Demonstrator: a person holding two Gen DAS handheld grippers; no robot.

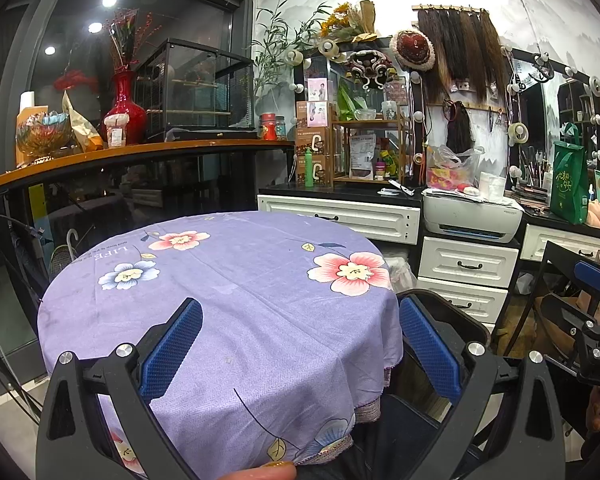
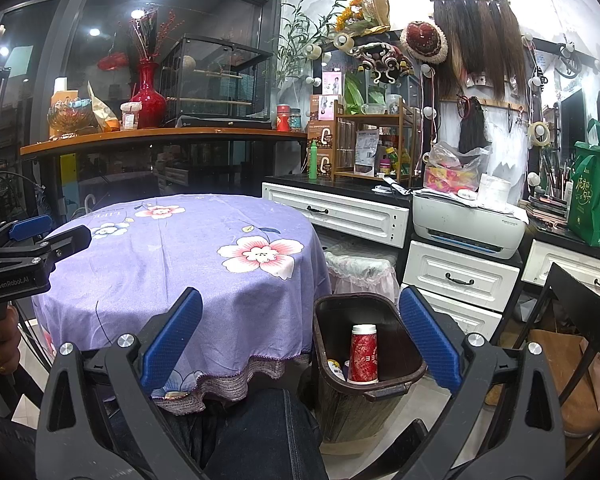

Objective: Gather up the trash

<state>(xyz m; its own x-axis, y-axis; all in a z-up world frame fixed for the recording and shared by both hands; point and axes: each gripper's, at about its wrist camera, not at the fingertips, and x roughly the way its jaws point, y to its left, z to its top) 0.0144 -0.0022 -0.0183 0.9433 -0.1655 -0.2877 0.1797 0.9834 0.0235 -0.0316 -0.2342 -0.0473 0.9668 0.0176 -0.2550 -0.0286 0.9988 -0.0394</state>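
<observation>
Just below open right hand-held gripper [image 2: 300, 344], red cup [image 2: 363, 354] upright in bin [image 2: 384, 390].

One bin [image 2: 366, 364], one red cup [image 2: 363, 354]

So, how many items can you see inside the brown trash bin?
2. A red paper cup stands upright in the trash bin, and a small white item lies left of it. More may be hidden deeper.
</observation>
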